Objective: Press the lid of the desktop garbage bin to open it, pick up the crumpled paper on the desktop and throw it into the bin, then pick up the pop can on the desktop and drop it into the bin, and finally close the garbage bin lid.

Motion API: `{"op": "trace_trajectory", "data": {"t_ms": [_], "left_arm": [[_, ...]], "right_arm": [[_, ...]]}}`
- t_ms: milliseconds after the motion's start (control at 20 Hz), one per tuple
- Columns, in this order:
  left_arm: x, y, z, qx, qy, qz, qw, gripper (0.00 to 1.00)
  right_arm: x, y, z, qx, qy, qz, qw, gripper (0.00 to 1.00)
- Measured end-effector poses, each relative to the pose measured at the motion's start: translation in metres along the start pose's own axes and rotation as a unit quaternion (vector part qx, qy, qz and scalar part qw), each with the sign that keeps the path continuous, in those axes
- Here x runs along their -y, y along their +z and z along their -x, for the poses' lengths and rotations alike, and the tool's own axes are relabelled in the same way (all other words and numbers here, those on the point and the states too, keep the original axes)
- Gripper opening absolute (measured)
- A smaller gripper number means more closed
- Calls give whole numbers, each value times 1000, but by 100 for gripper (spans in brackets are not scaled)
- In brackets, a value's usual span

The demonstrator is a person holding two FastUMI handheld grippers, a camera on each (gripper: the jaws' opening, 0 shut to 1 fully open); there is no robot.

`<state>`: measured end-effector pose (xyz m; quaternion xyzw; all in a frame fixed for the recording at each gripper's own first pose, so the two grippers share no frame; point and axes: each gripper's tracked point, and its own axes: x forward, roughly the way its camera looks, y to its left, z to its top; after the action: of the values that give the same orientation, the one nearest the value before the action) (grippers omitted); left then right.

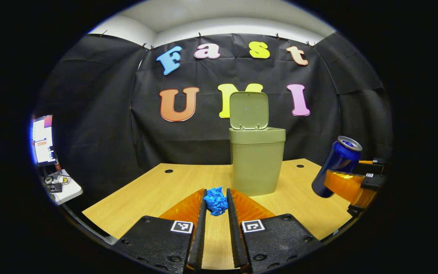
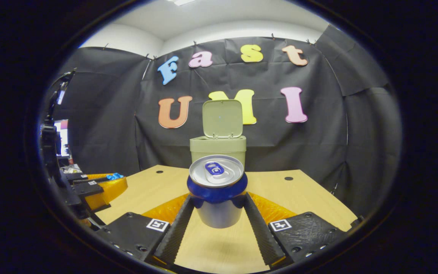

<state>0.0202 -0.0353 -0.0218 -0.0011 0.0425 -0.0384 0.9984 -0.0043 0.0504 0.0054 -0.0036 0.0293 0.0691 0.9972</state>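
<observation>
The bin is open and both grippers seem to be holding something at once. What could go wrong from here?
1. The pop can hangs tilted in the right gripper, clear of the desk; it might slip, or catch the bin rim.
2. The left gripper pinches only the edge of the crumpled paper, so the paper could fall short of the opening.
3. The raised lid stands behind the opening; a knock might shut it early.
</observation>
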Motion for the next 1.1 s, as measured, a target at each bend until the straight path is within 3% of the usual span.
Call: {"op": "trace_trajectory", "data": {"t_ms": [450,550,650,950,1050,1100], "left_arm": [[22,35,-66,-1,-26,28,999,29],[26,56,-88,14,-36,37,999,36],[18,78,-115,30,-18,21,999,33],[56,136,-188,58,-35,31,997,32],[67,151,-207,71,-35,21,997,36],[70,156,-216,74,-34,14,997,32]], "right_arm": [[7,-5,-8,-11,1,-12,1000,82],[8,-5,-7,-10,5,-17,1000,81],[7,-7,-8,-13,7,-19,1000,81],[-5,-10,-6,-20,22,-17,999,81],[-7,-5,-2,-14,26,-13,999,81],[-7,-2,-1,-9,27,-12,1000,82]]}}
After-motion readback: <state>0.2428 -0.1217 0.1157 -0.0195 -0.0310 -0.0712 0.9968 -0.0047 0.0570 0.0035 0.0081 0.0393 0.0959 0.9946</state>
